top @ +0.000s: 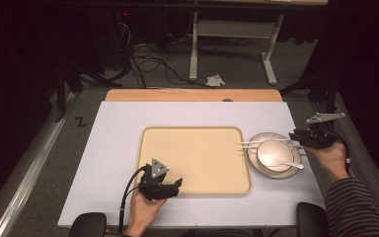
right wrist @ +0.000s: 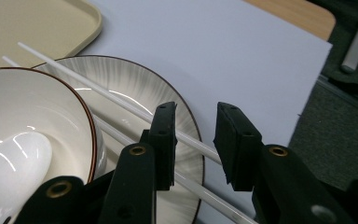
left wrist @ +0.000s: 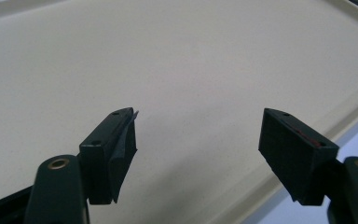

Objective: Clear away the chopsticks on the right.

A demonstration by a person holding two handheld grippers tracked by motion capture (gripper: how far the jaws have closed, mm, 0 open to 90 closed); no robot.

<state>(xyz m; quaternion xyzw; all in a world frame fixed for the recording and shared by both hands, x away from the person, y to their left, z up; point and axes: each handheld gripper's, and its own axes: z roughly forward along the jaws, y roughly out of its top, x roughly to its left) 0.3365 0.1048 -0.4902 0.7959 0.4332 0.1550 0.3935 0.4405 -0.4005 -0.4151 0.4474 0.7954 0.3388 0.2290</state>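
While the right gripper (right wrist: pixel 193 144) is held over the plate (right wrist: pixel 121 84) with its jaws narrowly parted around the chopsticks (right wrist: pixel 121 105), no pinch is yet made. The chopsticks rest across the plate rim beside the bowl (right wrist: pixel 32 116), right of the tray (top: pixel 197 160). If the jaws are closed off-centre, one stick may be flicked away or rolled against the spoon (right wrist: pixel 14 163). The left gripper (left wrist: pixel 198 144) is spread above the tray. No writing can be read.
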